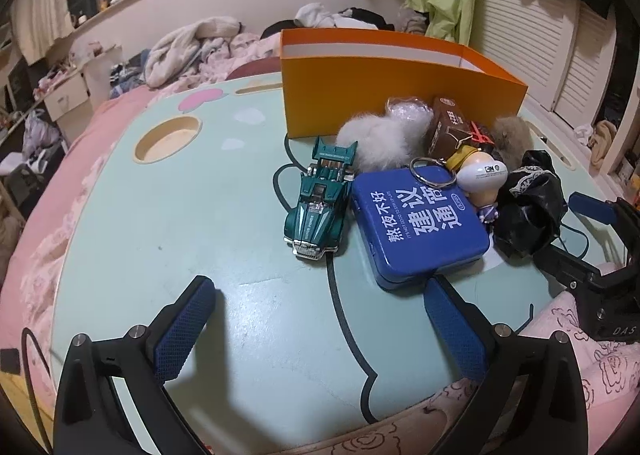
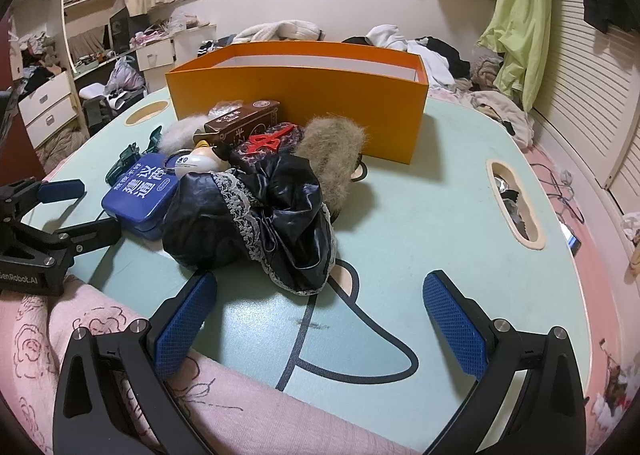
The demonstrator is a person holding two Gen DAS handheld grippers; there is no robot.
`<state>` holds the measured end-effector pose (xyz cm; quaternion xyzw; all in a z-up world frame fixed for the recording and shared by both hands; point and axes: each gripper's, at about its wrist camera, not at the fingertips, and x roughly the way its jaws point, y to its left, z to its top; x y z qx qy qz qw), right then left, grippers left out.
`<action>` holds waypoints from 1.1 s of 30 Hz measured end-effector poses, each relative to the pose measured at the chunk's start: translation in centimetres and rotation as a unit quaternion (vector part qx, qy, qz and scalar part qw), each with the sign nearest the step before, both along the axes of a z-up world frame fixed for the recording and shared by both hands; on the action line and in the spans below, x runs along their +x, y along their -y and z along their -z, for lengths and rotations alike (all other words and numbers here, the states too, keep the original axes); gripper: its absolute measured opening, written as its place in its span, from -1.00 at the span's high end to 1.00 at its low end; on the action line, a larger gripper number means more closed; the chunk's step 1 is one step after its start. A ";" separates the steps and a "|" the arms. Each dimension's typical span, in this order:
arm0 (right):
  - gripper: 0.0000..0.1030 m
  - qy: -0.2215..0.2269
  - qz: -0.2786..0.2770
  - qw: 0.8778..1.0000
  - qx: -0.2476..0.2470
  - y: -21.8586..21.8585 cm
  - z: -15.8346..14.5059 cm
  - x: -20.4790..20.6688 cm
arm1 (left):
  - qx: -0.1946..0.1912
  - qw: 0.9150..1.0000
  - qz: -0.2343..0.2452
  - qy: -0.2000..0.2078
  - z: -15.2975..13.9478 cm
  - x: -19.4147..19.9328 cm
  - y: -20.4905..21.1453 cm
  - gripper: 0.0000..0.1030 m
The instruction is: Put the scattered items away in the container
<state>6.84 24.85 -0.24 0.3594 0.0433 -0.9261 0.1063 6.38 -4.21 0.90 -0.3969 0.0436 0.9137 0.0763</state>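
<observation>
An orange box (image 1: 384,95) (image 2: 296,111) stands open at the back of the pale green board. In front of it lies a pile: a green toy car (image 1: 318,203), a blue tin (image 1: 416,223) (image 2: 140,195), a white fluffy ball (image 1: 376,139), a brown carton (image 1: 448,127) (image 2: 244,125), a small figure keychain (image 1: 480,175) (image 2: 200,163), a tan furry piece (image 2: 336,151) and black lace-trimmed fabric (image 1: 528,203) (image 2: 256,215). My left gripper (image 1: 320,331) stands open just short of the car and tin, nothing between its pads. My right gripper (image 2: 320,327) is open too, close before the black fabric.
The board (image 1: 180,235) lies on a pink bedspread (image 2: 80,327) and has cut-out holes (image 1: 166,139) (image 2: 516,203). Clothes are heaped on the bed behind the box. Drawers and shelves stand at the left, louvred doors at the right.
</observation>
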 end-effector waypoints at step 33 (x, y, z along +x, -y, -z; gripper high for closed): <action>-0.99 0.002 0.001 1.000 0.001 0.2 -0.3 0.5 | 0.000 1.000 -0.001 0.000 0.0 0.1 -0.1 -1.00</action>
